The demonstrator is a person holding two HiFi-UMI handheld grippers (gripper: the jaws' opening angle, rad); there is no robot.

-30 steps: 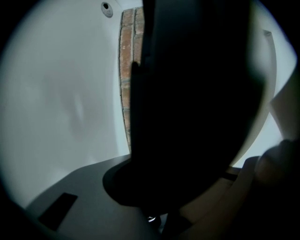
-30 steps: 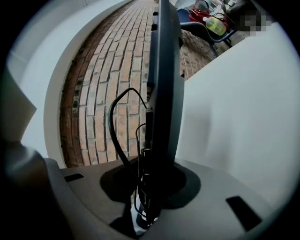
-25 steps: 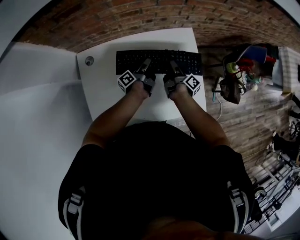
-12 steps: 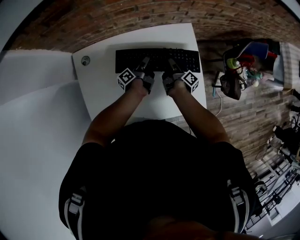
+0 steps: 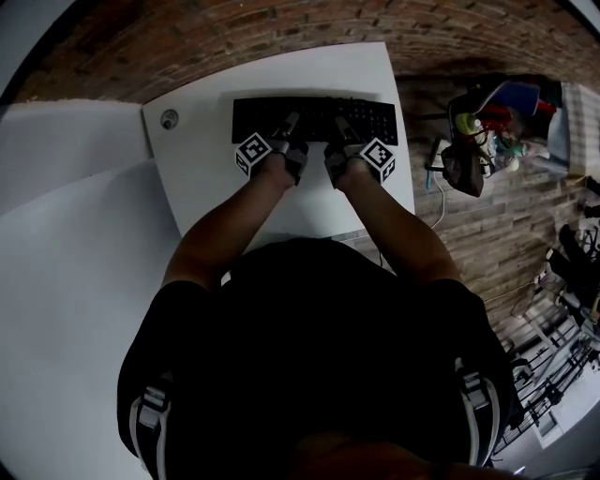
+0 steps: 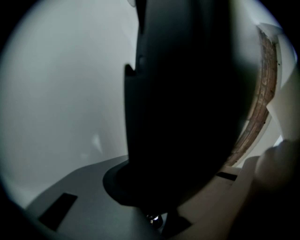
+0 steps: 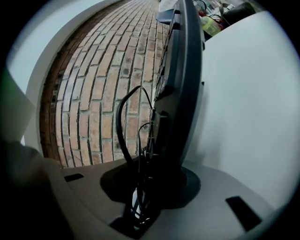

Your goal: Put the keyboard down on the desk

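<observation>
Black, slab-shaped plastic keyboard (image 5: 314, 117) lies crosswise ahead of you, its long axis running left to right over the far half of the white rectangular desk (image 5: 216, 183). Both tools meet its near long edge: the left gripper (image 5: 289, 128) left of centre, the right gripper (image 5: 342, 128) right of centre, so neither hand is nearer and the load is shared. In the left gripper view the jaws pinch the keyboard (image 6: 187, 93), which fills most of the frame. In the right gripper view the jaws likewise clamp the keyboard (image 7: 180, 93), seen edge-on, with a thin black cable (image 7: 123, 122) looping beside it and down into the grip. Judge the coming move as straight down onto the desktop; whether the underside already touches the white surface (image 7: 243, 93) cannot be told. Note the round grey grommet (image 5: 169, 119) near the desk's far left corner, well apart from the keyboard. Note also the cluttered pile of bags and bottles (image 5: 478, 141) off the right edge on the brick-patterned surface (image 5: 281, 28). Nothing stands under the keyboard.
</observation>
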